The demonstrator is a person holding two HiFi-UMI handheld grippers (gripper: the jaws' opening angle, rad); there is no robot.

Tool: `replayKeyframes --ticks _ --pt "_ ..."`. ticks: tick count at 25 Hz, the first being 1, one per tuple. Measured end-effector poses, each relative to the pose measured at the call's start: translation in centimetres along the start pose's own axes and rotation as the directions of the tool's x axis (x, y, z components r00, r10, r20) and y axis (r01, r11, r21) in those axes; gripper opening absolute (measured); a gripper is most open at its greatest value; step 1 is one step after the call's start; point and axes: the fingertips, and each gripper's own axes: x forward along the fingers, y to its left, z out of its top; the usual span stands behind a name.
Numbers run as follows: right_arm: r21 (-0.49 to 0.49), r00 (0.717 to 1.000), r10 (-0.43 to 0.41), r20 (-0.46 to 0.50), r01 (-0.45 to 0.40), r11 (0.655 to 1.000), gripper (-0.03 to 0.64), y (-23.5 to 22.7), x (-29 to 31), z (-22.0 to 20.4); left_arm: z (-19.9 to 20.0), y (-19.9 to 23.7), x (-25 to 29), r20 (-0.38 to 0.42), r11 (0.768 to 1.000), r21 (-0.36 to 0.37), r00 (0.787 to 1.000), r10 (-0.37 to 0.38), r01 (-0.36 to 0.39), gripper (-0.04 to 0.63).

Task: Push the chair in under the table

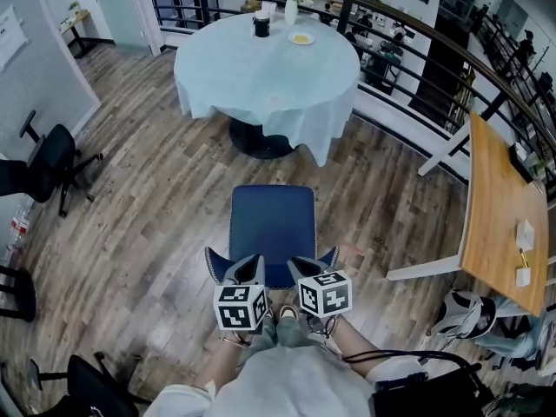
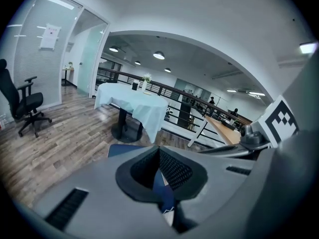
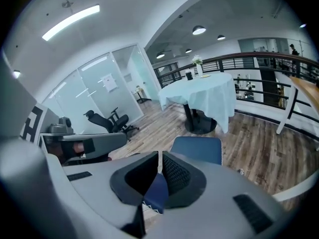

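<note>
Ahead: one blue chair, one draped table; left gripper, right gripper closed.

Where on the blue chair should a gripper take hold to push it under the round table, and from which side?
The top edge of the backrest, from the near side, opposite the table: the seat faces the table, so a push there likely runs straight in.

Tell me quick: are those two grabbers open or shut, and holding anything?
Left gripper: shut, holding nothing, at the back of the blue chair.
Right gripper: shut, holding nothing.
</note>
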Motion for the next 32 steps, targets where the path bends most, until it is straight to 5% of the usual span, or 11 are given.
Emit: replayKeyframes --ticks 3,8,12,17,20,23,27,28,32 --pt "0.003 0.998 0.058 -0.021 -0.057 0.998 0.020 0.4 0.2 -0.6 -1.2 -0.3 0.5 -0.063 0.999 0.003 0.997 -0.039 0.040 0.015" --pt "-0.009 0.989 0.125 -0.073 -0.126 0.992 0.081 0.0 0.4 -1.1 -3.0 -0.7 1.0 -0.190 0.990 0.060 0.975 -0.112 0.125 0.141" --pt "-0.074 0.970 0.212 -0.122 -0.222 0.972 0.158 0.8 0.6 -1.2 -4.6 -1.6 0.9 -0.327 0.954 0.133 0.921 -0.213 0.268 0.184" --pt "-0.270 0.913 0.289 -0.289 -0.367 0.890 0.209 2.3 0.1 -3.0 -6.1 -2.7 0.1 -0.491 0.859 0.268 0.829 -0.268 0.436 0.216" --pt "-0.382 0.864 0.277 -0.421 -0.446 0.810 0.229 2.8 -0.2 -4.8 -7.1 -3.1 -0.6 -0.577 0.767 0.340 0.765 -0.285 0.543 0.216" --pt "-0.460 0.822 0.233 -0.520 -0.500 0.734 0.229 2.7 -0.3 -6.4 -8.7 -2.6 -1.0 -0.668 0.658 0.439 0.712 -0.215 0.611 0.218" --pt "-0.519 0.782 0.177 -0.598 -0.545 0.658 0.229 2.4 0.2 -8.3 -10.9 -0.9 -0.3 -0.735 0.526 0.560 0.677 -0.040 0.640 0.218" --pt "-0.524 0.775 0.164 -0.610 -0.550 0.650 0.229 2.2 0.5 -8.7 -11.4 -0.7 0.0 -0.744 0.515 0.563 0.668 -0.025 0.646 0.216" --pt "-0.546 0.748 0.100 -0.657 -0.562 0.622 0.229 1.6 1.6 -10.2 -12.7 -0.6 1.0 -0.768 0.549 0.508 0.638 -0.061 0.664 0.216"
